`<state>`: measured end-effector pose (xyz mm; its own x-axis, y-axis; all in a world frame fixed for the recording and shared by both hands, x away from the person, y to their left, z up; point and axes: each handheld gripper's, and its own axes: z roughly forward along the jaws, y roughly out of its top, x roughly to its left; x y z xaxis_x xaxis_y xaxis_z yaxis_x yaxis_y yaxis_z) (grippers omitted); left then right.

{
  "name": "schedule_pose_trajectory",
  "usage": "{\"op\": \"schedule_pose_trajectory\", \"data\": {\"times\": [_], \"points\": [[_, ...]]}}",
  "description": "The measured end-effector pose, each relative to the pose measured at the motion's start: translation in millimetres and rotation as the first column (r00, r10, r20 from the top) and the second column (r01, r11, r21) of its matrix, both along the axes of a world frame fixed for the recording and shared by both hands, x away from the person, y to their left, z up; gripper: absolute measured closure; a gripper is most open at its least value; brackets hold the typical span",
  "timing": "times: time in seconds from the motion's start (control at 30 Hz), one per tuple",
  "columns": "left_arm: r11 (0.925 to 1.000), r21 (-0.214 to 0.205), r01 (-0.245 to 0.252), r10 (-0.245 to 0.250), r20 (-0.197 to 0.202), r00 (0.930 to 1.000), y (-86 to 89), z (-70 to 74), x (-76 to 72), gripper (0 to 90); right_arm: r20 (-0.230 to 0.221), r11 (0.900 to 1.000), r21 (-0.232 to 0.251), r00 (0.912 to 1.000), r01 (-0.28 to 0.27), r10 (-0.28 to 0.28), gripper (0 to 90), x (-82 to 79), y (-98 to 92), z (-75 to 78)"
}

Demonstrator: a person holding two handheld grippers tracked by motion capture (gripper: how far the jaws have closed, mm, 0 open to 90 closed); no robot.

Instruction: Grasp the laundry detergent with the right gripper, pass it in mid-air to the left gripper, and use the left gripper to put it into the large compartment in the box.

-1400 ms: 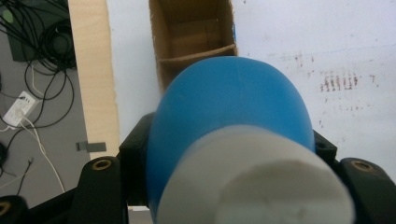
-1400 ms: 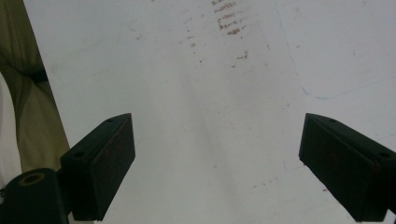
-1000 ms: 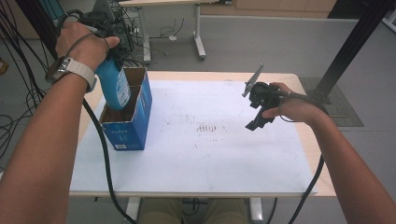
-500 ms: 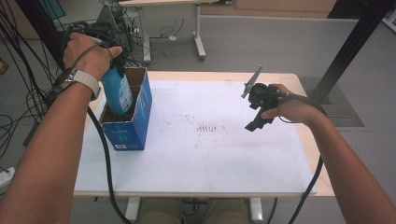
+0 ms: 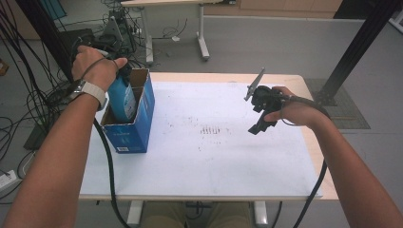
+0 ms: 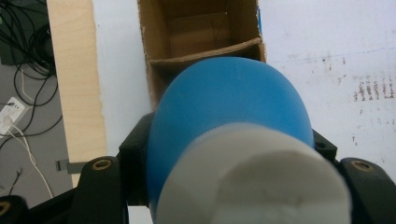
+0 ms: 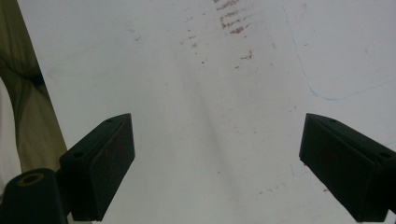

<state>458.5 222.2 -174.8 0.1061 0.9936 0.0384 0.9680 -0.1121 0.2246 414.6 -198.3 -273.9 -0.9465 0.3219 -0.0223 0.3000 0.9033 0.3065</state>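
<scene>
A blue bottle (image 5: pixel 122 99) with a white cap (image 6: pixel 252 182) stands partly inside an open blue cardboard box (image 5: pixel 139 124) at the table's left. My left gripper (image 5: pixel 121 78) is shut on the bottle's upper part, under the person's hand. In the left gripper view the bottle (image 6: pixel 229 107) sits between the black jaws of the left gripper (image 6: pixel 229 156), above the box's brown compartments (image 6: pixel 196 32). My right gripper (image 5: pixel 260 118) hovers over the table's right half, open. In the right gripper view the right gripper (image 7: pixel 217 168) has its jaws wide apart with nothing between them.
A white sheet (image 5: pixel 214 171) covers the table, with reddish marks (image 5: pixel 214 129) at its middle. The wooden table edge (image 5: pixel 311 142) runs along the right. Cables (image 5: pixel 28 109) lie on the floor at the left, and a black post (image 5: pixel 351 52) rises at the back right.
The left gripper has lowered the blue bottle deeper into the box. The right gripper has stayed in place.
</scene>
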Motion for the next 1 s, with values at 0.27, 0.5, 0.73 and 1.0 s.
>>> {"op": "schedule_pose_trajectory", "data": {"times": [0.27, 0.5, 0.73, 1.0], "points": [[0.9999, -0.009, 0.005, -0.005, 0.001, 1.0, 1.0, -12.4, 1.5, 38.0, -0.006, 1.0, 0.001, 1.0, 0.004, -0.004, 10.1, 0.9, 0.8, -3.2], [1.0, -0.006, 0.001, -0.002, -0.006, 1.0, 1.9, -22.8, 2.7, 38.0, -0.006, 0.9999, 0.003, 0.9999, 0.01, -0.01, 10.0, 0.9, 0.4, -4.5], [1.0, -0.003, 0.008, -0.008, -0.016, 0.9998, 1.0, -33.2, 4.1, 37.9, -0.011, 0.9999, 0.001, 0.9998, 0.014, -0.014, 10.0, 0.4, -0.2, -6.9], [0.9999, 0.003, 0.011, -0.011, 0.002, 0.9999, 1.0, -42.6, 5.1, 37.9, -0.015, 0.9998, 0.006, 0.9997, 0.021, -0.021, 9.9, 0.1, -2.7, -10.0]]}}
